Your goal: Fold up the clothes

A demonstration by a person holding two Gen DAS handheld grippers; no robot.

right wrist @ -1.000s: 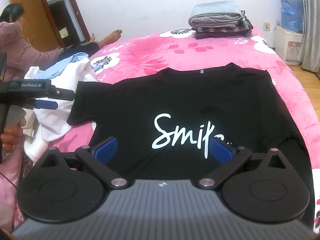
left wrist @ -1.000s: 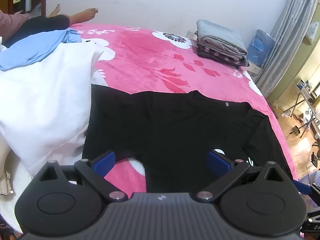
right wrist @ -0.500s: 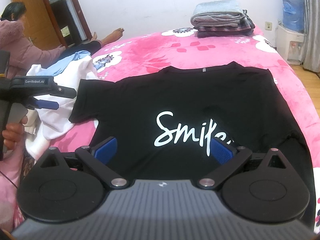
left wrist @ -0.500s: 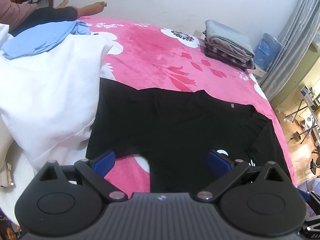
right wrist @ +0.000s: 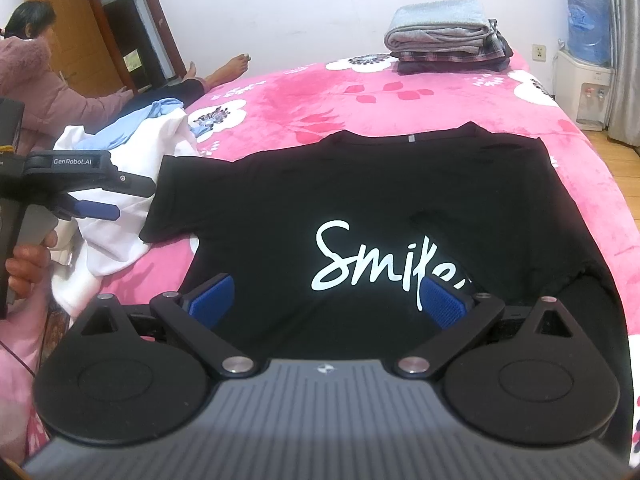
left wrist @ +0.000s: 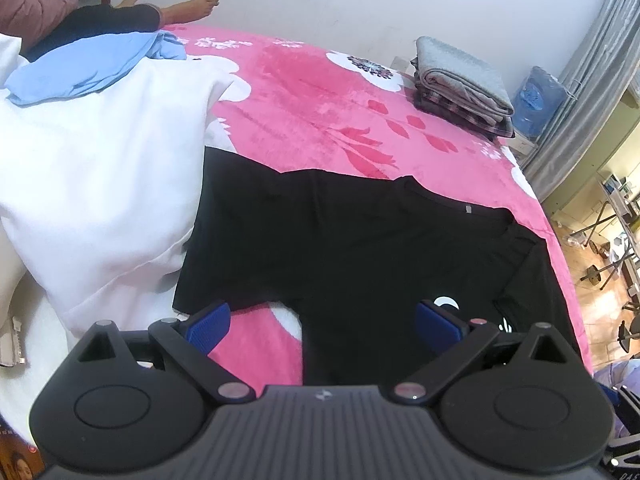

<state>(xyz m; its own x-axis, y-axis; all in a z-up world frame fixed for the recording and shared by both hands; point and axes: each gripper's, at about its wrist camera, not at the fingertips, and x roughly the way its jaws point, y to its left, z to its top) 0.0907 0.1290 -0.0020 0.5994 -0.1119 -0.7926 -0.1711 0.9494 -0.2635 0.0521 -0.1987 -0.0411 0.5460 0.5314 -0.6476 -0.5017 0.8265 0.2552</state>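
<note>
While the black T-shirt [right wrist: 360, 200] lies spread front-up on the pink flowered bed [right wrist: 304, 96], its right sleeve folded in over the chest, both claws hang above its near edge. The left claw [left wrist: 322, 320] and the right claw [right wrist: 326, 298] are each spread wide with nothing between their blue pads. A white garment [left wrist: 100, 168] touches the shirt's left sleeve, and folded clothes [right wrist: 444, 36] sit stacked at the far corner.
</note>
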